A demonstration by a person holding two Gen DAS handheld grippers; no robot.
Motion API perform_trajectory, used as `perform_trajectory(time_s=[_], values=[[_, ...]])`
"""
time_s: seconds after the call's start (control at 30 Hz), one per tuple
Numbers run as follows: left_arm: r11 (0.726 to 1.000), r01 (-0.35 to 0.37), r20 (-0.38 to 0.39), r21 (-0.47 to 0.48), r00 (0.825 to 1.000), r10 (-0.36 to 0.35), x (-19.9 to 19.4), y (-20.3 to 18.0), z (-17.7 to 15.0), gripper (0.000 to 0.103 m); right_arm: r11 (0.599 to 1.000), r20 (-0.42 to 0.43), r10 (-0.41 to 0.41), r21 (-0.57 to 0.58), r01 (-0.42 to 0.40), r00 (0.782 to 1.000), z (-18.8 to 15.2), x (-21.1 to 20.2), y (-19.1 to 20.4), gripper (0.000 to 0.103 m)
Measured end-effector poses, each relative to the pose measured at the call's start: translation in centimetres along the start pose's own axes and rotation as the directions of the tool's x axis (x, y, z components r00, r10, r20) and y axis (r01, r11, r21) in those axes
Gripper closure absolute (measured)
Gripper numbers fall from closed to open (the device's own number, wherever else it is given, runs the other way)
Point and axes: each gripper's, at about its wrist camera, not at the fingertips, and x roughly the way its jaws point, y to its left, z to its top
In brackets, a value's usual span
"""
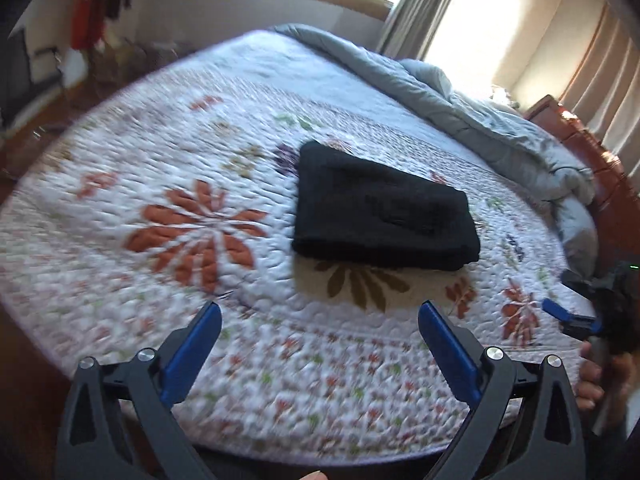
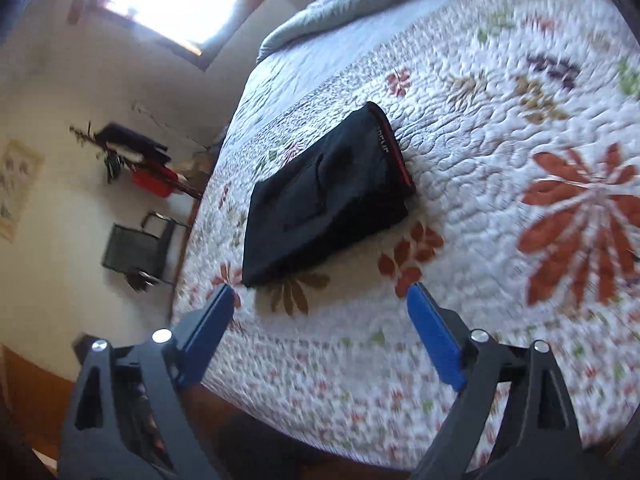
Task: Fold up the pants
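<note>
The black pants (image 1: 380, 210) lie folded into a compact rectangle on the flowered quilt (image 1: 168, 168). In the right wrist view the pants (image 2: 324, 196) show a red-edged waistband at the far end. My left gripper (image 1: 320, 312) hangs above the quilt, short of the pants, open with nothing between its blue pads. My right gripper (image 2: 322, 296) is also open and empty, held back from the near edge of the pants. The right gripper (image 1: 568, 316) shows at the right edge of the left wrist view, with a hand on its handle.
A bunched grey duvet (image 1: 460, 96) lies along the far side of the bed. A wooden headboard (image 1: 576, 136) stands at the right. Beyond the bed's edge are a dark chair (image 2: 136, 248) and hanging clothes (image 1: 88, 20) by the wall. Windows are bright.
</note>
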Motion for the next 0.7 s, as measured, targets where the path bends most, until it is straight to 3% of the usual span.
perform_trajectory(time_s=[0.07,0.17,0.27,0.4,0.47,0.67,0.7], values=[[0.995,-0.093,0.001,0.035,0.996,0.093,-3.3,-1.3,-1.1,0.004,0.998,0.020,-0.046,-0.050,0.047,0.999,-2.8,-2.3,1.6,0.009],[0.987,-0.127,-0.014,0.104,0.992,0.129,-7.0,-3.0,-2.4,0.004,0.979,0.046,-0.168,-0.111,0.172,0.985,-7.1,-5.4,5.0,0.007],[0.988,-0.123,0.065,0.096,0.991,0.117,-11.6,-3.9,-4.2,0.004,0.954,0.104,-0.232,-0.172,0.247,0.967,-10.2,-8.1,7.8,0.006],[0.995,-0.066,0.124,0.069,0.991,0.057,-16.7,-4.4,-5.9,0.004,0.884,0.200,-0.320,-0.287,0.368,0.926,-13.7,-11.9,12.5,0.005],[0.996,-0.056,0.140,0.064,0.989,0.047,-19.2,-4.8,-6.8,0.004,0.864,0.237,-0.324,-0.321,0.388,0.916,-15.2,-14.1,14.6,0.005],[0.992,-0.075,0.181,0.102,0.982,0.056,-25.2,-6.6,-9.3,0.004,0.789,0.389,-0.354,-0.364,0.495,0.851,-18.8,-18.7,18.9,0.005],[0.992,-0.067,0.179,0.110,0.983,0.047,-26.1,-7.0,-9.7,0.004,0.788,0.397,-0.350,-0.366,0.496,0.849,-19.1,-19.2,19.3,0.005]])
